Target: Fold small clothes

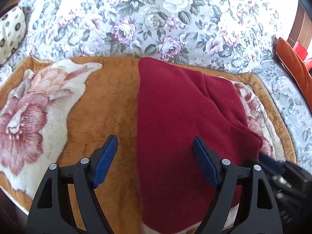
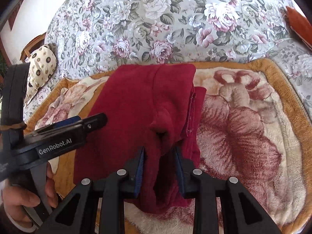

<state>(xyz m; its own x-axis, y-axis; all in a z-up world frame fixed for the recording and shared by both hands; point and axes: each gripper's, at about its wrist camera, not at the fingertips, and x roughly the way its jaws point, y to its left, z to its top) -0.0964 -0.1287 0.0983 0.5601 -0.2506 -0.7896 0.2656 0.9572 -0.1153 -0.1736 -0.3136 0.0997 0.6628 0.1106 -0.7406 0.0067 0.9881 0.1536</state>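
A dark red fleece garment (image 1: 175, 97) (image 2: 136, 97) lies folded lengthwise on a plush orange and cream blanket (image 1: 107, 101) (image 2: 243, 126). My left gripper (image 1: 155, 137) hangs open and wide over the garment's near left edge, one finger over the blanket and the other over the fleece, with nothing gripped. The right wrist view shows it from the side (image 2: 87, 120), at the left. My right gripper (image 2: 159, 148) is shut on a raised ridge of the red fleece at the garment's near right side. It appears blurred at the lower right of the left wrist view (image 1: 273, 161).
A floral bed cover (image 1: 156, 19) (image 2: 156, 19) stretches behind the blanket. A cream patterned pillow (image 1: 11, 29) (image 2: 41, 64) lies far left and an orange cushion (image 1: 292, 62) (image 2: 300, 23) far right. A person's hand (image 2: 25, 200) holds the left gripper's handle.
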